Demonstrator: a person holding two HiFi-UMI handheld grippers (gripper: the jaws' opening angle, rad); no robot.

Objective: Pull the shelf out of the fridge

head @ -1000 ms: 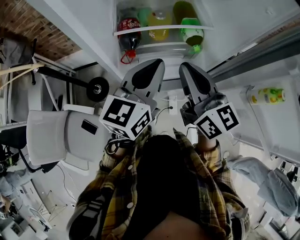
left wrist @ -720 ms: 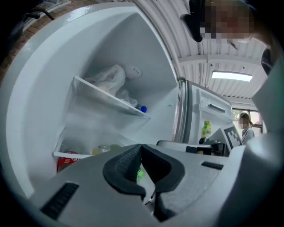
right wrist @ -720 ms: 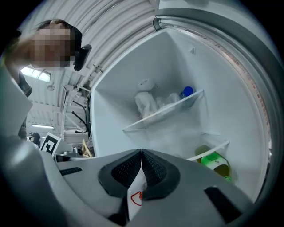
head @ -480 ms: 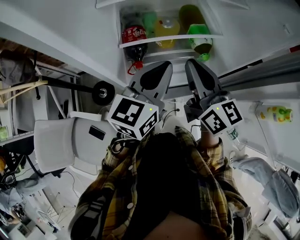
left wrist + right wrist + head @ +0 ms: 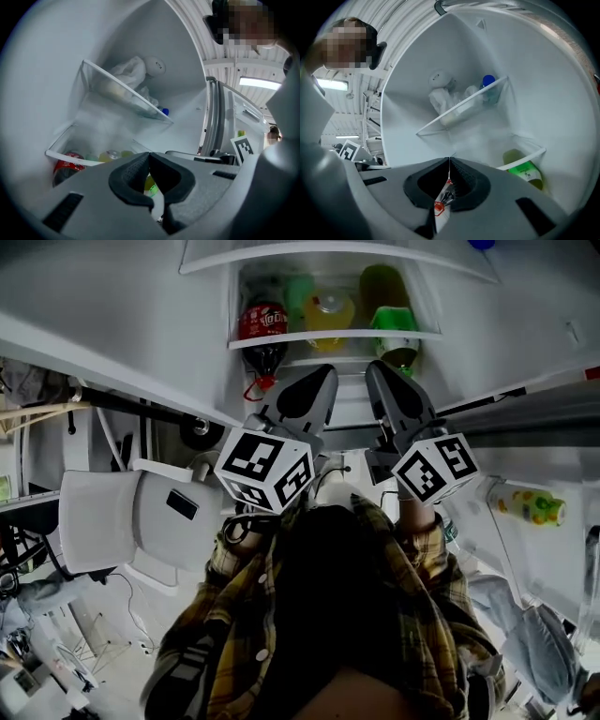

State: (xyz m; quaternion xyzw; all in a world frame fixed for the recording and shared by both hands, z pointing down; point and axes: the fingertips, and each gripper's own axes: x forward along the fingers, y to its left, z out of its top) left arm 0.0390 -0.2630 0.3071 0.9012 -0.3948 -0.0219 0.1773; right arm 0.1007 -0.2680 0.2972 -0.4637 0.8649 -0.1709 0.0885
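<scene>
Plainly, left tool (image 5: pixel 150 153) was clenched, empty, right tool (image 5: pixel 449 160) likewise clenched, empty, both near fridge shelf (image 5: pixel 333 337).

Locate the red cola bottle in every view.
Head view: red cola bottle top centre, at the shelf rail's left end.
Left gripper view: lower left, behind the shelf rail.
Right gripper view: only a red cap, low centre, likely its own.
Shared landmark: the shelf rail.

Looks like a lab or workshop, not a home kitchen: the open fridge (image 5: pixel 242 287) with drink bottles (image 5: pixel 264 324) stands beside a white office chair (image 5: pixel 103 517), under a ribbed ceiling (image 5: pixel 229 51) with a strip light (image 5: pixel 260 83).
</scene>
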